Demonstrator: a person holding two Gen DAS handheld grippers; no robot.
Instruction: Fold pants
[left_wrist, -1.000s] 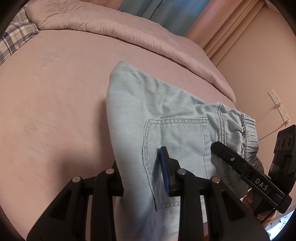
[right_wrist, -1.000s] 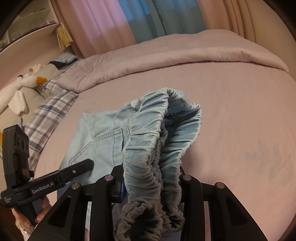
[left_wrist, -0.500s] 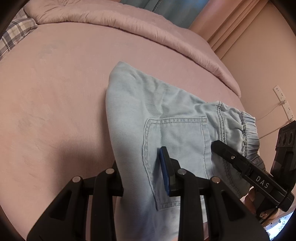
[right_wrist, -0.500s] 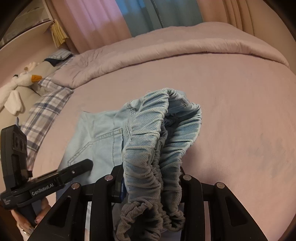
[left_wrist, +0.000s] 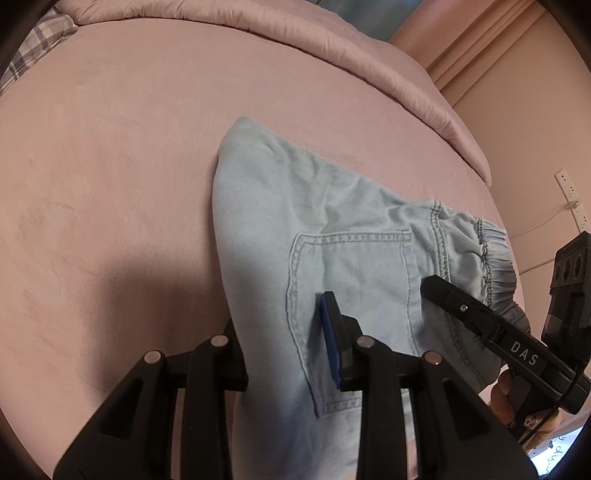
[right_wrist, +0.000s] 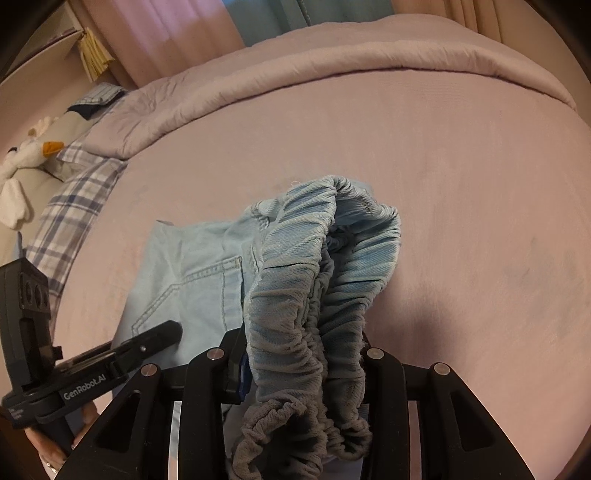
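The light blue denim pants (left_wrist: 332, 229) lay on the pink bedsheet (left_wrist: 110, 166), already doubled over, with both grippers gripping the near edge so that the cloth could be carried as one flat layer rather than bunching. The left gripper (left_wrist: 284, 343) was clenched on the fabric at the back pocket (left_wrist: 351, 280): the cloth ran between its jaws, the blue pad pressed onto the pocket face from the right side and the other finger hidden behind the fold. Ahead of those jaws the pant stretched away to a rounded folded end, resting on the sheet. The right gripper (right_wrist: 303, 362) was clamped on the elastic waistband (right_wrist: 317, 280), whose gathered ruffles rose up between and beyond its jaws and looped back down, probably because the elastic resisted lying flat. Holding the waistband with one tool and the pocket area beside it with the other seemed meant to keep the top edge taut and level for the next fold toward the far end. A rolled duvet (right_wrist: 332, 62) lay well beyond the jaws, and a plaid pillow (right_wrist: 70, 206) off to the left.
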